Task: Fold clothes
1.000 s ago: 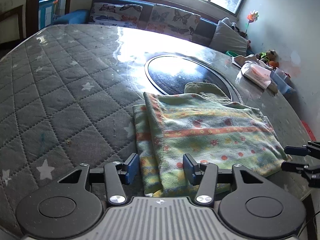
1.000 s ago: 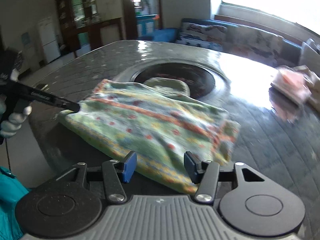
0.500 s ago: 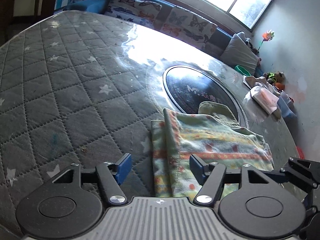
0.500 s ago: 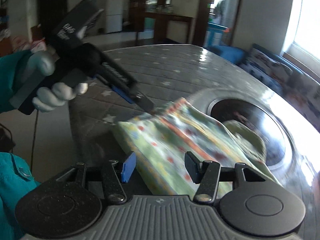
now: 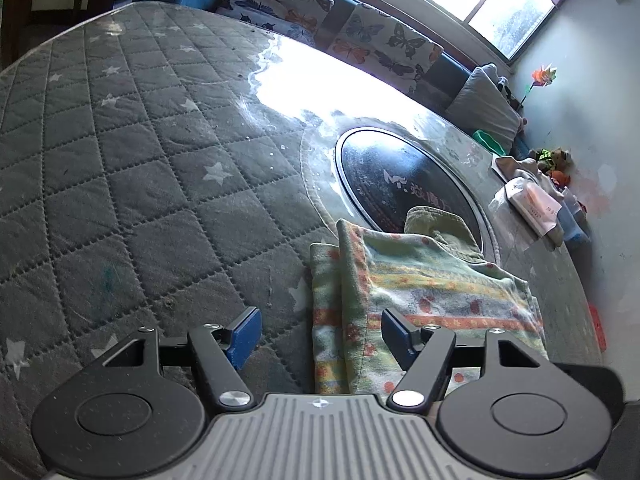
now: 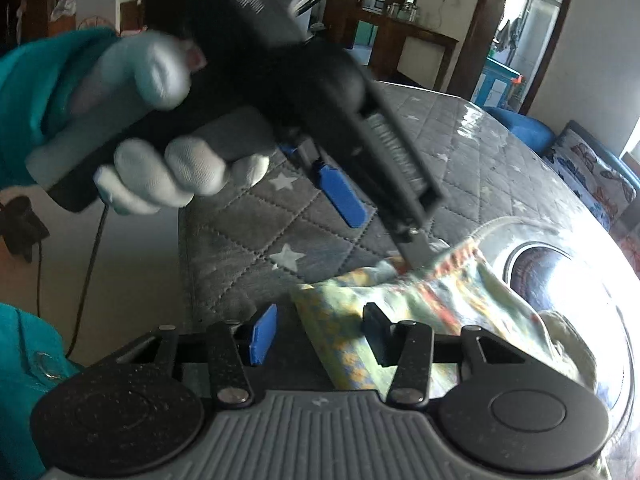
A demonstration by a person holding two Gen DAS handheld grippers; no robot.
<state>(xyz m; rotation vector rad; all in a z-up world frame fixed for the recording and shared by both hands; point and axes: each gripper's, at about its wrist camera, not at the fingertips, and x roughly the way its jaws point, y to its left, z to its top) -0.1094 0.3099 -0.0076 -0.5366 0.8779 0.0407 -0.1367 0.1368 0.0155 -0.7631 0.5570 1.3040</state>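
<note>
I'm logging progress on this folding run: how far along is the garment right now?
Done: the patterned garment already lies in layers on the quilted table cover, one edge doubled over the other. In hand: both tools are open, the left tool straddling the near left edge and the right tool at the near corner, neither gripping. Left: closing on the cloth and any further fold; the cuff pokes out.

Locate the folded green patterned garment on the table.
In the left wrist view, the folded green patterned garment lies right of centre on the quilted grey table cover, overlapping the dark round inset.
</note>
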